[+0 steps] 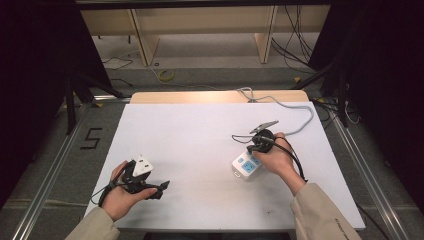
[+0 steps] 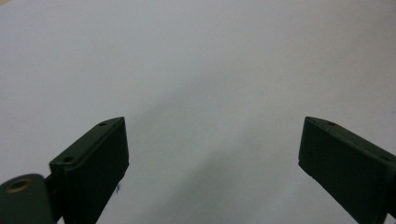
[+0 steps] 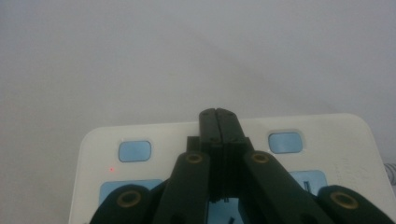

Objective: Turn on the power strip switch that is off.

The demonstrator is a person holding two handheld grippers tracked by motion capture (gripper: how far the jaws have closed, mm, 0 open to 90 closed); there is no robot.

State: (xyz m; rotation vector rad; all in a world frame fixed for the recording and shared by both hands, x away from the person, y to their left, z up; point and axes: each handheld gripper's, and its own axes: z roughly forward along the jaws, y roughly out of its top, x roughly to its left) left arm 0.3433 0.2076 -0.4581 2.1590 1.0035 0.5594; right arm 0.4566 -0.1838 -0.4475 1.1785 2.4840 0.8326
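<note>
Seemingly unlabelled power strip (image 3: 327,140) under right gripper (image 3: 218,114)

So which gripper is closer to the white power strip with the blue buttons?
The right gripper. Its shut jaws sit right over the white power strip with blue buttons. The left gripper is far across the white table, jaws open over bare surface.
</note>
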